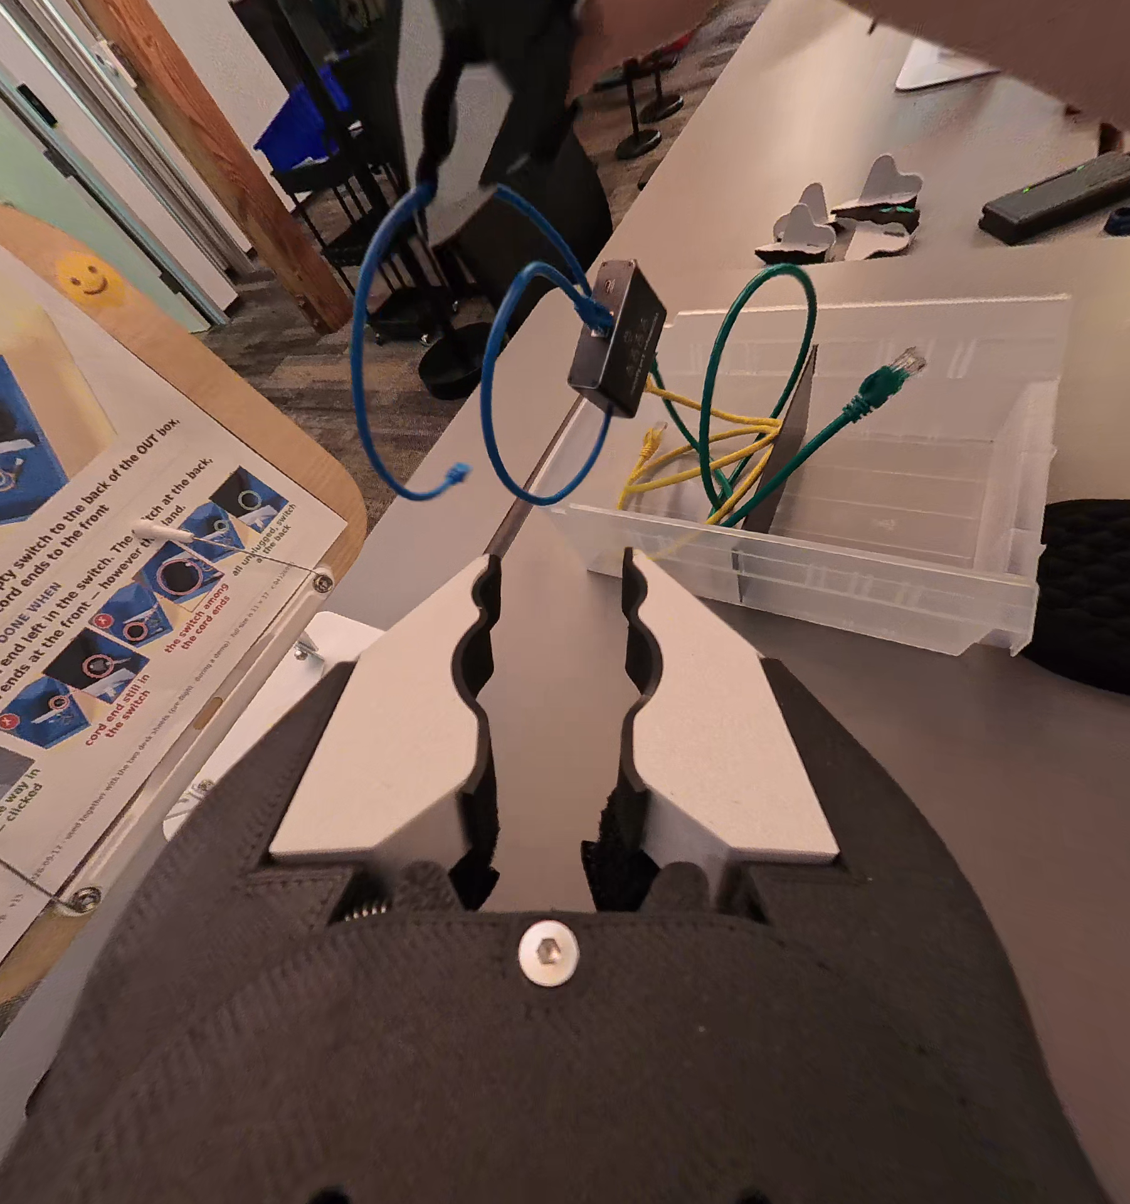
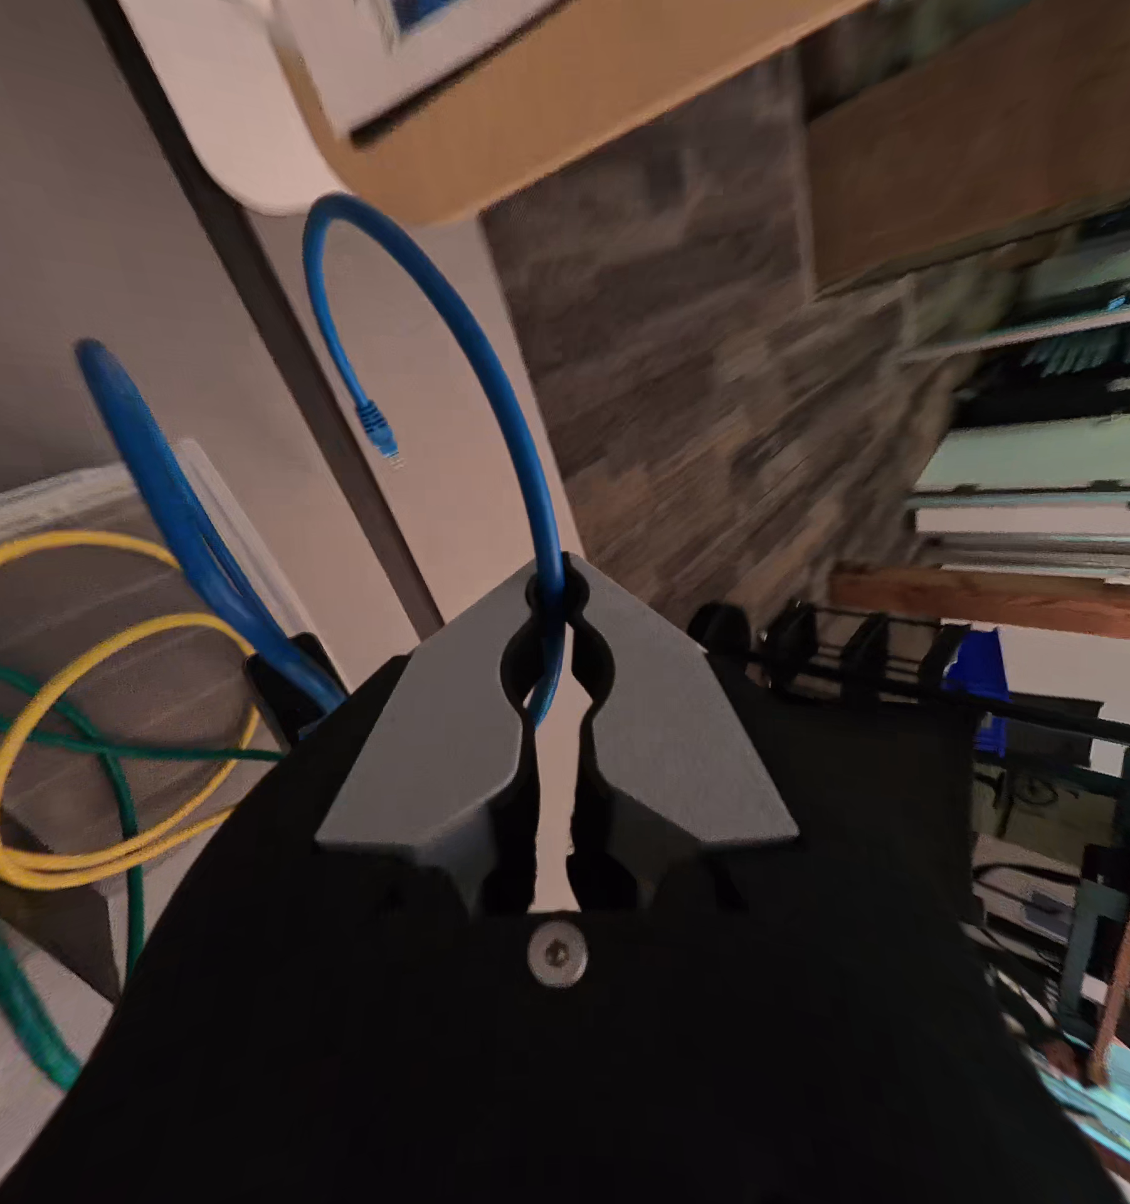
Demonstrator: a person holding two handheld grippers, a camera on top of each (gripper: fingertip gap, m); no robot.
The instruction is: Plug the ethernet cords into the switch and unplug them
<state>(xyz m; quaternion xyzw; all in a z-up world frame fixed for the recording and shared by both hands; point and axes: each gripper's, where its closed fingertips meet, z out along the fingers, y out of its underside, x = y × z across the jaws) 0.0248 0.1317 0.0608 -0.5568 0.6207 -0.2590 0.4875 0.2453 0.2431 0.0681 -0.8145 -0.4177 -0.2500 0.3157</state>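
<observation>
My left gripper (image 1: 559, 573) is open and empty above the grey table, its pads facing the clear bin. My right gripper (image 2: 557, 576) is shut on a blue ethernet cord (image 2: 484, 365), pinched at the fingertips. The cord's free plug (image 2: 377, 423) dangles in the air. In the left wrist view the right gripper (image 1: 427, 174) is dark and blurred up high, holding the blue cord (image 1: 367, 339). The small black switch (image 1: 618, 339) hangs in the air with a blue plug (image 1: 595, 316) in it. Green (image 1: 712, 365) and yellow (image 1: 699, 469) cords trail from the switch into the bin.
The clear plastic bin (image 1: 875, 580) with a dark divider stands on the table ahead. A loose green plug (image 1: 881, 384) sticks up from it. An instruction sheet on a wooden board (image 1: 276, 417) stands at the left. A black mat (image 1: 1103, 586) lies at the right, a black device (image 1: 1064, 195) farther back. The left gripper's tips are roughly 25 cm from the right gripper's.
</observation>
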